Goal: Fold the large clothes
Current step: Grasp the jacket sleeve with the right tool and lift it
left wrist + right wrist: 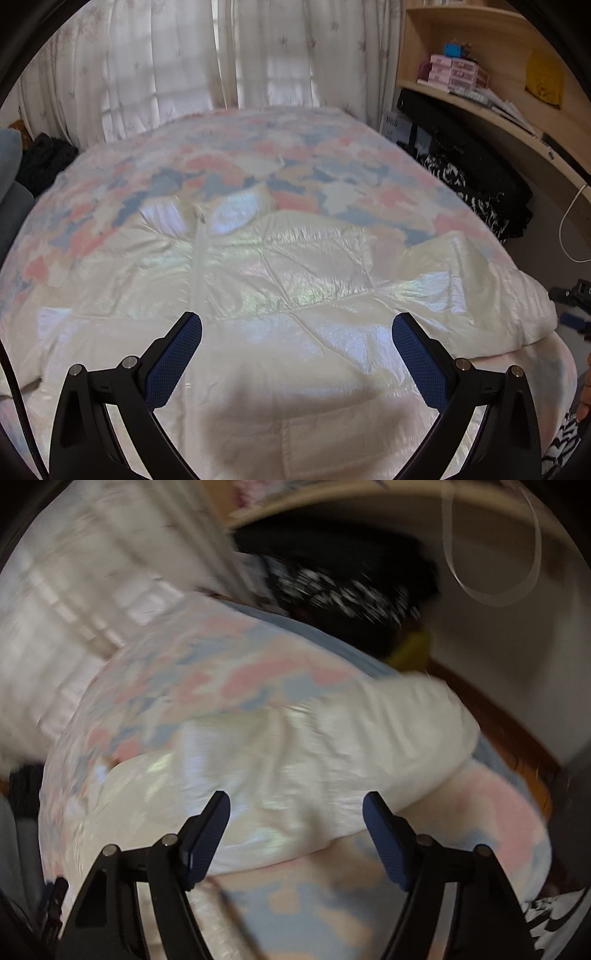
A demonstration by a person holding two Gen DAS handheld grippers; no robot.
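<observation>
Lying spread on a pastel bedspread (207,162), shiny cream quilted jacket (280,266); L gripper (297,325) & R gripper (296,805) hover above, tongs spread.

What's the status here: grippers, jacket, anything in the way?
Left gripper open, empty, over white jacket. Right gripper open, empty, at jacket's edge. Jacket spread on patterned bed cover, unfolded. Nothing blocking.

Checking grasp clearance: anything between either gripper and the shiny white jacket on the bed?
Nothing visible. The left gripper is open right over the shiny white quilted jacket, spread on the pink-and-blue patterned bedspread. The right gripper is open too, facing the jacket's puffy edge; that view is motion-blurred.
</observation>
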